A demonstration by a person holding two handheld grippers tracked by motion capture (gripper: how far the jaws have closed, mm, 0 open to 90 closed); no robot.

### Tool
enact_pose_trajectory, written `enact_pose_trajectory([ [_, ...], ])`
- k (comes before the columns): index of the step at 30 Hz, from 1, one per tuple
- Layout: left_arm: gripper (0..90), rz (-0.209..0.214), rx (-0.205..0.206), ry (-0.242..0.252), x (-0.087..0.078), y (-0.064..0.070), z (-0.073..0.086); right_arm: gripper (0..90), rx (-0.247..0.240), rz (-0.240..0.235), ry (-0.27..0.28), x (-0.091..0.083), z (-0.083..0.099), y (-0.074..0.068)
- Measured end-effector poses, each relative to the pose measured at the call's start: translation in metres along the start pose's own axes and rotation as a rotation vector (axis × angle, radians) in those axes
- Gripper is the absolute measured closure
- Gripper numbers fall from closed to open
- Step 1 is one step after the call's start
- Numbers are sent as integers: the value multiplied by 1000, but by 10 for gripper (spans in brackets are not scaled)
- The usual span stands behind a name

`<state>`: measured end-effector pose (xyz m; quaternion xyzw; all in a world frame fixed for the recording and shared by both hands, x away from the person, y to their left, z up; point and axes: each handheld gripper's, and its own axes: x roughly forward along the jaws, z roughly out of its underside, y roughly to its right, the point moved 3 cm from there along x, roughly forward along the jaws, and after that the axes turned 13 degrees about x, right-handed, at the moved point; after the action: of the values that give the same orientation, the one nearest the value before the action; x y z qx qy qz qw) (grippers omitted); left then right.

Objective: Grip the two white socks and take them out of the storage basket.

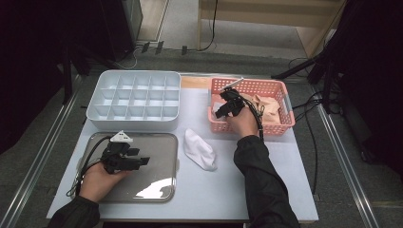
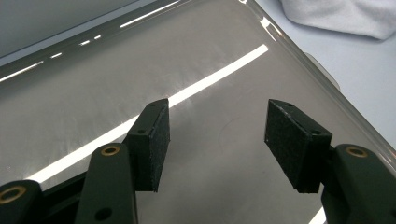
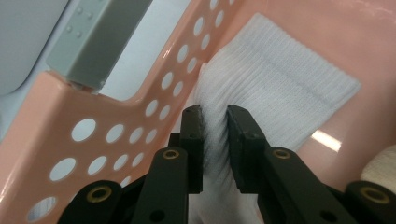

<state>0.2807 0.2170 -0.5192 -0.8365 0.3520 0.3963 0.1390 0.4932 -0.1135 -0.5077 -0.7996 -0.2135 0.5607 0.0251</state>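
Right gripper [image 3: 215, 116] pinches white ribbed sock [image 3: 280, 88] against pink perforated plastic basket [image 3: 116, 116] wall. Left gripper [image 2: 217, 135] agape, clear above steel tray [image 2: 93, 84].

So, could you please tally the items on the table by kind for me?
White socks: 2, one on the table, one in the right claw grip
Beige cloth pieces: 1 bundle, number unclear
Pink basket: 1
Divided white box: 1
Metal tray: 1
Total: 6
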Motion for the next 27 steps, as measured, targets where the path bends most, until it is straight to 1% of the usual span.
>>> enact_pose_trajectory([
  [4,420,-1,-3,3,0,0,0,804,-9,-3,17,-1,0,0],
  [8,421,-1,-4,4,-1,0,0,806,-35,-8,42,-5,0,1],
  [13,420,0,0,-1,0,0,0,806,-19,-44,65,-15,0,4],
  [15,421,1,2,-1,0,0,0,806,-20,-58,65,-18,1,4],
  [20,420,0,3,3,0,0,-1,806,-38,-49,85,-24,1,2],
  [22,421,-1,3,2,0,0,-1,805,-41,-58,100,-29,1,1],
  [25,421,2,8,-1,0,1,-2,805,-35,-86,123,-37,1,1],
  [27,420,3,11,-2,1,1,-2,804,-34,-89,139,-44,2,1],
])
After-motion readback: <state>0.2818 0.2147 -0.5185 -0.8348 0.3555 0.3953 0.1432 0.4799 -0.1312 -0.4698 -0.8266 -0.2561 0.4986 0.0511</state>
